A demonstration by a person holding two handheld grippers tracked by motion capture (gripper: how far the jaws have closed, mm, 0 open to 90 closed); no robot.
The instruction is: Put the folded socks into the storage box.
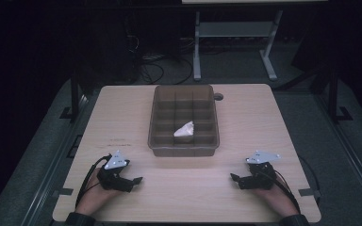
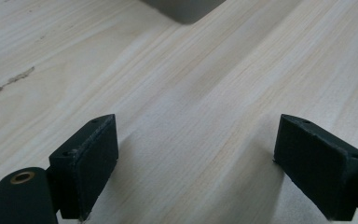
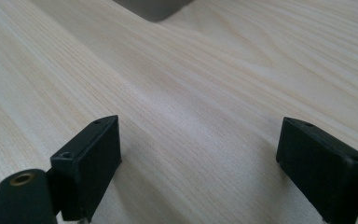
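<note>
High view: the left hand-held gripper (image 1: 139,179) rests low over the near left part of the pale wooden tabletop (image 1: 254,117), and the right hand-held gripper (image 1: 233,177) sits at the near right, the two pointing inward toward each other and well apart. A hand holds each from the near edge, and a grey three-cornered plate tops each one.

Between them and farther from the person stands a translucent grey-brown divider tray (image 1: 154,123), split into a grid of small compartments. A crumpled white piece (image 1: 185,130), paper or cloth by its look, lies in the tray, in the middle column of the row second from the near wall. It is ahead and to the right of the left hand-held gripper, and ahead and to the left of the right one; neither touches the tray or the white piece.

Left gripper view shows the left hand-held gripper (image 2: 196,163) with its jaws spread wide and only bare wood grain between them; a corner of the tray (image 2: 186,9) shows at the top edge. Right gripper view gives the same for the right hand-held gripper (image 3: 198,165): jaws wide, holding nothing, close above the wood, with a tray corner (image 3: 154,8) beyond.
</note>
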